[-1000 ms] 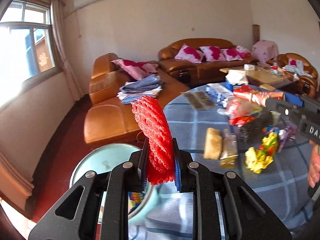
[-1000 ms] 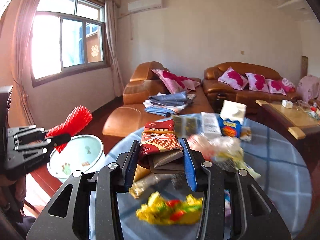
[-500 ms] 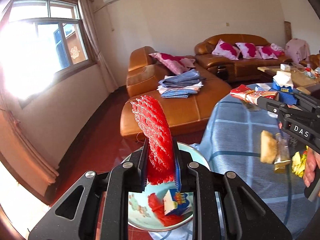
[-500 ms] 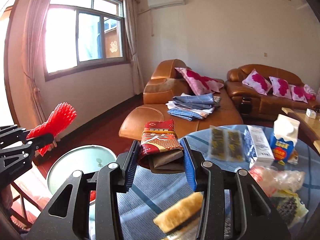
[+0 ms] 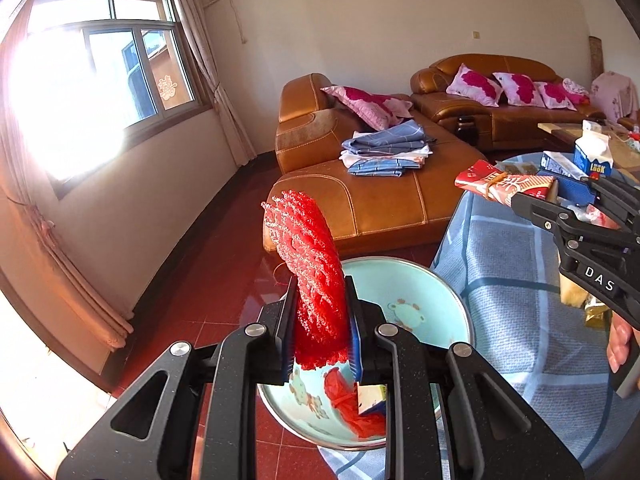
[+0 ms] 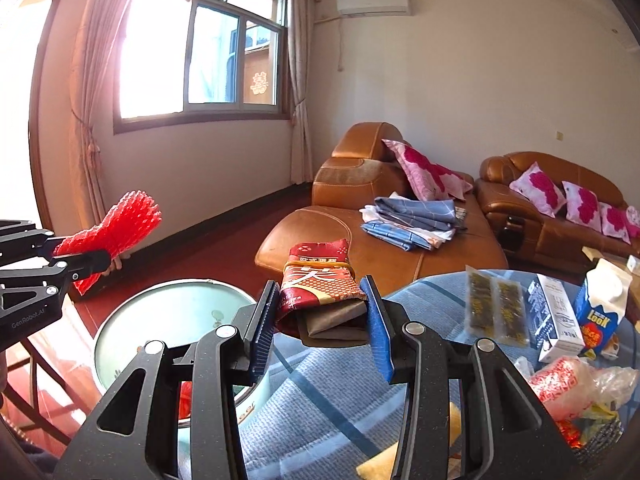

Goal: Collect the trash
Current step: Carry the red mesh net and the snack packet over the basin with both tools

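My left gripper point(image 5: 320, 320) is shut on a red foam net point(image 5: 308, 248) that stands up from its jaws, right above a pale blue basin point(image 5: 416, 304) on the floor. Inside the basin lie a red scrap point(image 5: 352, 404) and a small box point(image 5: 372, 398). My right gripper point(image 6: 324, 312) is shut on a red printed packet point(image 6: 320, 276) wrapped round a brown bag, over the table's left edge beside the basin point(image 6: 160, 312). In the right wrist view the left gripper point(image 6: 80, 260) and the net point(image 6: 116, 228) show at the far left.
The round table point(image 6: 320, 392) has a blue checked cloth and carries a milk carton point(image 6: 600, 312), a white box point(image 6: 556, 320), snack packets point(image 6: 496, 308) and plastic bags point(image 6: 572, 384). A brown leather sofa point(image 5: 380, 200) with folded cloth point(image 5: 384, 152) stands behind the basin. A hand point(image 5: 620, 344) is at the right edge.
Both grippers have swung left, away from the table's clutter and toward the basin, which now lies under the left gripper. Each still holds its item.
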A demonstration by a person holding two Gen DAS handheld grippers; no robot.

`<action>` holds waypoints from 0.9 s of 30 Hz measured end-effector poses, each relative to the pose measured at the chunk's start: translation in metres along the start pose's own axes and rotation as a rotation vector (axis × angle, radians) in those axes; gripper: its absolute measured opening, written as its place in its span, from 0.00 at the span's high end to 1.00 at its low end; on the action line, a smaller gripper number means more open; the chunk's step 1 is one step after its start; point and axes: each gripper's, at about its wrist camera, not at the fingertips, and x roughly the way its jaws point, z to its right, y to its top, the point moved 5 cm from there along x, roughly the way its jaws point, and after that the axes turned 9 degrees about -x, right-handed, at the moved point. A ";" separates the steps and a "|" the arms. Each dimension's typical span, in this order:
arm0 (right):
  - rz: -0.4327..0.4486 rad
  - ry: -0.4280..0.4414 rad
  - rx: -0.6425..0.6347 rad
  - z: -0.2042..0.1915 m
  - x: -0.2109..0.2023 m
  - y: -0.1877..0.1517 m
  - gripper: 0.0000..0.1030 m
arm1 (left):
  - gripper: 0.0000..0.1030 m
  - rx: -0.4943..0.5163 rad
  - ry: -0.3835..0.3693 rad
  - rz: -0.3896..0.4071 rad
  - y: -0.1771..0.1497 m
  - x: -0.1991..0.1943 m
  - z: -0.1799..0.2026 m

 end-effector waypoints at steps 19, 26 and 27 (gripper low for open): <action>0.020 0.070 -0.091 -0.030 0.010 0.002 0.60 | 0.80 0.014 0.071 -0.044 -0.009 0.018 -0.018; 0.018 0.095 -0.114 -0.036 0.011 0.001 0.60 | 0.80 0.018 0.086 -0.052 -0.009 0.022 -0.021; 0.018 0.097 -0.112 -0.034 0.011 0.001 0.60 | 0.80 0.018 0.086 -0.054 -0.009 0.023 -0.020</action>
